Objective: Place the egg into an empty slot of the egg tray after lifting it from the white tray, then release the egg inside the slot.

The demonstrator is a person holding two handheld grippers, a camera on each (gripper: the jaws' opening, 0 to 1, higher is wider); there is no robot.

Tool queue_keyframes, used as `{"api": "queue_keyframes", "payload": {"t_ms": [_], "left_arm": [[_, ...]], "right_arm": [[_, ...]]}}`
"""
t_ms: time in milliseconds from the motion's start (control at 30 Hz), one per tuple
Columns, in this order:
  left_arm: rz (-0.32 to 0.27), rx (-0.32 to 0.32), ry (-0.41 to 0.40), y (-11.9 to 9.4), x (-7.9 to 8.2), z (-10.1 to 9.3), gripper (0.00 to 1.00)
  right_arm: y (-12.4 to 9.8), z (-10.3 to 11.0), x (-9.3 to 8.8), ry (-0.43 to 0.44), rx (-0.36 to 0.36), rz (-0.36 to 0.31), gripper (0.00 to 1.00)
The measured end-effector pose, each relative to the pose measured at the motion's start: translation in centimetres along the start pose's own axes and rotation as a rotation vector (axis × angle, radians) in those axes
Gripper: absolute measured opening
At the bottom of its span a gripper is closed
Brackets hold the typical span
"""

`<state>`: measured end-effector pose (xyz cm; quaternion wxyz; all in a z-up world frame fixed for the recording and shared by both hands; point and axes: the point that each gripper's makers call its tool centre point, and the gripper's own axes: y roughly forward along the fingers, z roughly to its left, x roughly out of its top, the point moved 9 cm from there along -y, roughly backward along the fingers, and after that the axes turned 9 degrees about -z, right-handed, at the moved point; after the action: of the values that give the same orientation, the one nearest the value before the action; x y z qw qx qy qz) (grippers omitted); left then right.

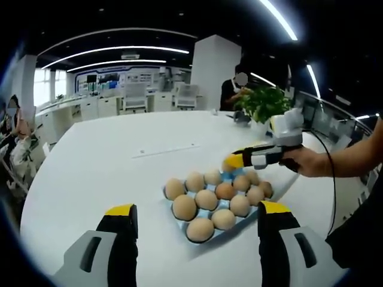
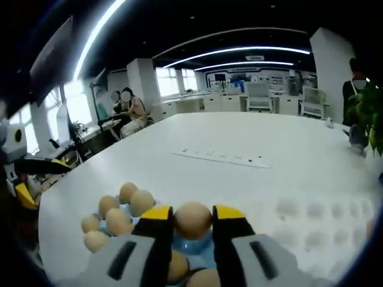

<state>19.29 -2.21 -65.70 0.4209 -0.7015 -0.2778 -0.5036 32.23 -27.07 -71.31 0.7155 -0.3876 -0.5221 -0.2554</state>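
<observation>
Right gripper [image 2: 192, 222]: jaws closed on a brown egg [image 2: 192, 219], held just above the blue egg tray [image 2: 190, 246]. Other eggs [image 2: 117, 210] seated in tray slots left of the jaws. White tray [image 2: 323, 224] just right of the egg tray, dimpled slots bare as far as visible. Left gripper [image 1: 196, 216]: jaws wide apart, nothing between them, hovering above the white surface [image 1: 114, 161] near the egg tray [image 1: 194, 239]. From there, right gripper [image 1: 230, 161] at the tray's far edge, held by a hand [image 1: 311, 161]. Potted plant [image 1: 263, 104] beyond.
</observation>
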Motion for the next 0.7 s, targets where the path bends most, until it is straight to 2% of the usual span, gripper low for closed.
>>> {"api": "queue_keyframes", "payload": {"t_ms": [200, 300, 700], "left_arm": [[0.001, 0.009, 0.0, -0.2, -0.1, 0.2, 0.82], [-0.001, 0.006, -0.002, -0.1, -0.1, 0.1, 0.82], [-0.005, -0.003, 0.001, -0.1, -0.1, 0.0, 0.81]], "right_arm": [[0.1, 0.2, -0.5, 0.026, 0.012, 0.026, 0.25], [0.2, 0.1, -0.6, 0.004, 0.009, 0.042, 0.25], [0.4, 0.0, -1.5, 0.024, 0.013, 0.093, 0.26]]}}
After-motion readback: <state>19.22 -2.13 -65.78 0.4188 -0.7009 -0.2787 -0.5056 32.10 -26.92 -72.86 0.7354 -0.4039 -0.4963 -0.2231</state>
